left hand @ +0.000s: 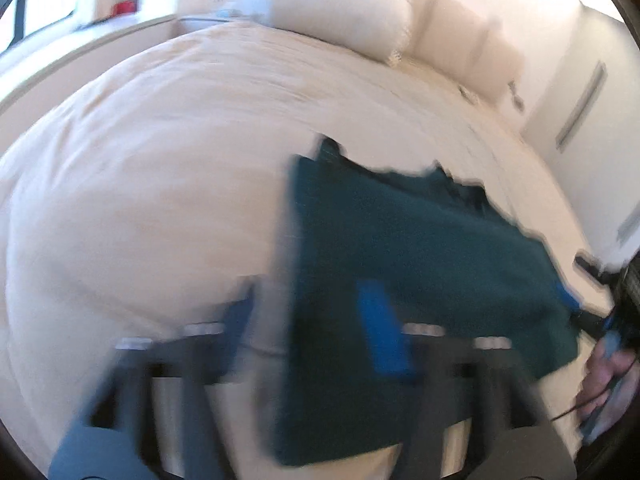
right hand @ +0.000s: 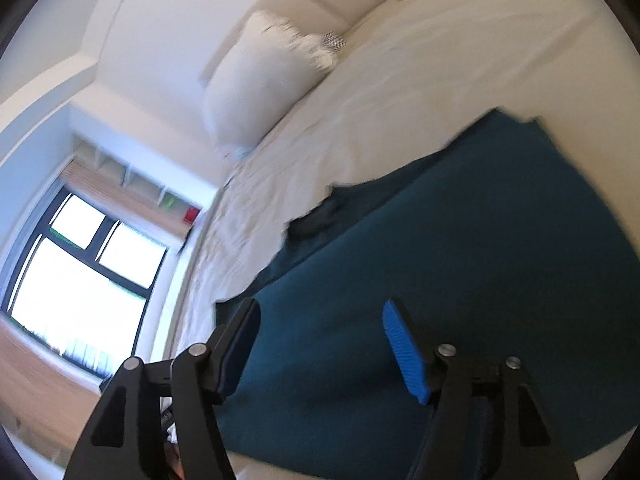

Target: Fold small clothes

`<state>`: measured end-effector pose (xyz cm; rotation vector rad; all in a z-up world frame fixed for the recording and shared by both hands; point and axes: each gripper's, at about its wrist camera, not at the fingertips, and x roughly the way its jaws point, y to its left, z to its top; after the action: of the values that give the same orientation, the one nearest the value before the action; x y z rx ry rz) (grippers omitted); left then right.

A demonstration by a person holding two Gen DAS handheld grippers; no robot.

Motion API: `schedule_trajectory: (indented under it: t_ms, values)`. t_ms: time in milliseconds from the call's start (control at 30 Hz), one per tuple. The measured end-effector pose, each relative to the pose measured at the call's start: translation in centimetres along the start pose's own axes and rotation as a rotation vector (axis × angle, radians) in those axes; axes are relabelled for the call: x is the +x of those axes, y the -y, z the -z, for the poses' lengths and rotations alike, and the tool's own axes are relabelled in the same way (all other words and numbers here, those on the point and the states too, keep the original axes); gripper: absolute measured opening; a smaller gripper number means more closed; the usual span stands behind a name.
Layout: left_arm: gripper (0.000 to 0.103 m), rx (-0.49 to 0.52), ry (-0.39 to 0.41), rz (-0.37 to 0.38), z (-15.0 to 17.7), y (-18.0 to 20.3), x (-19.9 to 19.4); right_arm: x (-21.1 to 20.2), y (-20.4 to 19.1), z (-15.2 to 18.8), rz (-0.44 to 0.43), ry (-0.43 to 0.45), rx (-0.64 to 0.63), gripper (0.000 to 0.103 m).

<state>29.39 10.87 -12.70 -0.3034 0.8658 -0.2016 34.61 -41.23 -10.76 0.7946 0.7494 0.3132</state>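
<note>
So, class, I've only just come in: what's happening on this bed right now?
A person is folding a dark teal garment on a cream-covered bed, with a hand-held gripper in each hand. The left hand-held gripper and the right hand-held gripper both stand open, with the cloth lying flat beneath them and neither pinching it. A white pillow sits at the head of the bed.

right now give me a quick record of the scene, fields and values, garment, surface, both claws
garment: dark teal cloth, lying spread on the bed, some layers overlapping at its far edge
surface: cream bed cover
pillow: white pillow at the head of the bed
left claw: open, blurred, nothing gripped
right claw: open above the cloth, pads not pressing it
fold status: cannot tell how far along
</note>
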Motion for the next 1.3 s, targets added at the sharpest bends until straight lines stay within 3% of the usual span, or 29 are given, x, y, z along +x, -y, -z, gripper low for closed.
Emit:
schedule_trajectory:
  t_ms: [100, 233, 433, 700, 800, 867, 933, 1033, 1100, 1300]
  values:
    - [0.082, -0.091, -0.024, 0.033, 0.1, -2.7, -0.6, 1.5, -2.0, 1.5, -0.056, -0.055, -0.034, 0.067]
    - [0.082, -0.197, -0.129, 0.163, 0.3, -4.8, 1.1, 3.7, -3.4, 2.0, -0.099, -0.147, -0.062, 0.067]
    - [0.079, -0.2, -0.289, 0.306, -0.3, -4.4, 3.6, 5.8, -4.3, 2.7, -0.156, -0.24, -0.074, 0.067]
    - [0.061, -0.189, -0.507, 0.441, 0.6, -3.2, 6.1, 7.9, -4.4, 2.3, -0.207, -0.3, -0.022, 0.067]
    - [0.053, -0.206, -0.518, 0.45, 1.1, -3.5, 6.1, 9.5, -4.6, 2.4, -0.222, -0.345, 0.002, 0.067]
    - [0.032, -0.243, -0.532, 0.464, 1.5, -4.2, 6.1, 10.4, -4.7, 2.5, -0.215, -0.367, 0.007, 0.067]
    - [0.03, -0.263, -0.547, 0.475, 1.9, -4.8, 5.9, 11.3, -5.2, 2.5, -0.212, -0.389, 0.002, 0.067]
    - [0.018, -0.257, -0.547, 0.473, 1.9, -5.0, 5.7, 13.3, -5.7, 2.9, -0.178, -0.457, -0.002, 0.067]
    - [0.015, -0.263, -0.537, 0.476, 1.8, -5.0, 5.5, 15.2, -5.0, 3.0, -0.133, -0.497, 0.016, 0.066]
    - [0.012, -0.243, -0.485, 0.458, 0.7, -4.2, 3.3, 15.3, -4.1, 2.7, -0.181, -0.485, 0.048, 0.066]
